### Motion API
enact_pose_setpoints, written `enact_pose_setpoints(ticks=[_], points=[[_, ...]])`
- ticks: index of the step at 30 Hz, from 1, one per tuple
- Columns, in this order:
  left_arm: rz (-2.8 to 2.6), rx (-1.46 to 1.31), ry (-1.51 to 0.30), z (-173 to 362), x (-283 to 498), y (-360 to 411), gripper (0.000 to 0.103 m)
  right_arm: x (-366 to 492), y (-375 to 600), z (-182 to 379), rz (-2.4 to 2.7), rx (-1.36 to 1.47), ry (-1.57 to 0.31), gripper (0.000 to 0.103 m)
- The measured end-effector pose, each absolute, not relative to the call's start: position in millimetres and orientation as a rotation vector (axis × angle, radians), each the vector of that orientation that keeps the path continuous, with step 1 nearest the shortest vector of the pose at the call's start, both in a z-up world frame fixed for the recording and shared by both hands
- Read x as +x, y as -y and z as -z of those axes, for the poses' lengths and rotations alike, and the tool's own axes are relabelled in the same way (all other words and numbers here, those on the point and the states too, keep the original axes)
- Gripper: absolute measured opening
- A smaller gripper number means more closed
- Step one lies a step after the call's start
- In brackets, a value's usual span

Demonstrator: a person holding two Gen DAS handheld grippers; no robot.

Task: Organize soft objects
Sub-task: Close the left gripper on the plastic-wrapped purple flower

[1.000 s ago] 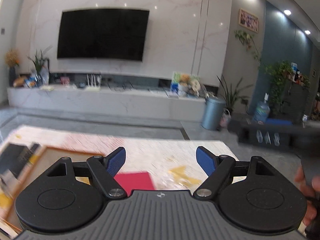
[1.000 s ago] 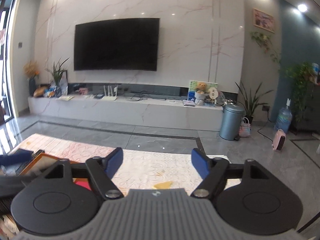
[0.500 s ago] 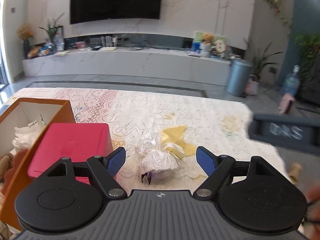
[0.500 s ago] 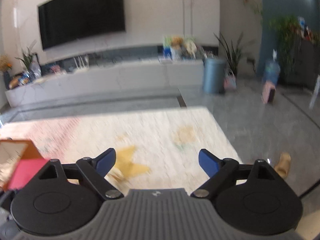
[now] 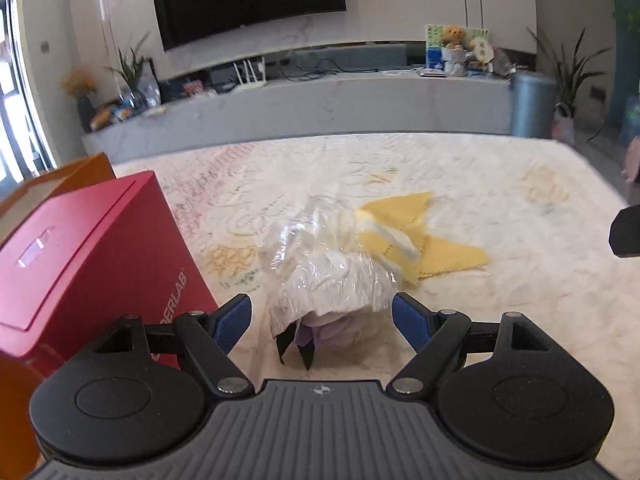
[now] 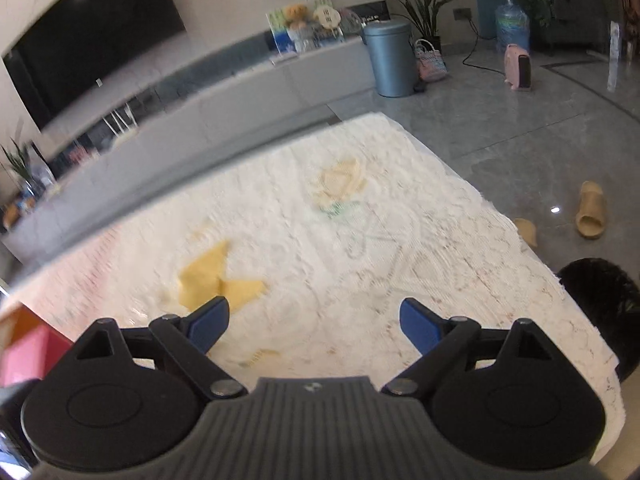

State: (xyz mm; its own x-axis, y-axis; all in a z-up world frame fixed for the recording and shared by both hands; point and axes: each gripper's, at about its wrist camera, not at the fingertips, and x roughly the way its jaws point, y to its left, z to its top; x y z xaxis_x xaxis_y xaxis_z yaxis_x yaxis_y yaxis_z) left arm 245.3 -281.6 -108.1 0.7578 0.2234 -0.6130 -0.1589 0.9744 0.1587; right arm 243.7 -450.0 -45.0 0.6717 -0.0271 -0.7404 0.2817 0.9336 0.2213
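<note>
- Clear plastic wraps a soft white bundle (image 5: 332, 276) lying on the lace tablecloth (image 5: 500, 184), just ahead of the left gripper (image 5: 322, 320), whose jaws stand spread with nothing pinched.
- Yellow cloth (image 5: 404, 232) touches the bundle at its two o'clock.
- Right gripper (image 6: 314, 324) hangs released over bare lace, the cloth at its ten o'clock.
- Step, as I judge: approach. Next: close around the bundle, then carry it toward the boxes (image 5: 92, 248) at nine o'clock.

We see a bright, daylit room, with glare at the window (image 5: 16, 92) on the left. Fisheye bending curves our edges, and motion blur smears the tablecloth (image 6: 320, 240) in the right view.
</note>
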Motion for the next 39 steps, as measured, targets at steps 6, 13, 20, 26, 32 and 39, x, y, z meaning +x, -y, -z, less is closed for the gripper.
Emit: enact_pose_setpoints(ticks=[6,13,20,26,32,39], points=[[-0.226,0.082,-0.69,114.9,259.4,276.3,0.094,268.1,441.5,72.7,0.121,0.44,-0.872,0.091],[-0.163,-0.003,-0.677,120.0,244.9,261.7,0.061,281.8,428.2,79.0,0.087,0.383,-0.827,0.091],[-0.119,-0.086,-0.682,111.4,230.4,250.7,0.053,299.0,438.4,101.8,0.031,0.524,-0.808,0.088],[-0.08,-0.189,-0.715,109.0,231.7,236.5,0.053,313.1,406.1,112.3,-0.103,0.499,-0.799,0.066],[-0.041,-0.256,-0.749,107.6,232.1,229.2,0.053,316.0,374.0,105.3,-0.104,0.24,-0.702,0.069],[-0.006,-0.295,-0.782,107.6,238.4,221.6,0.054,340.1,373.4,119.6,-0.16,0.227,-0.747,0.081]])
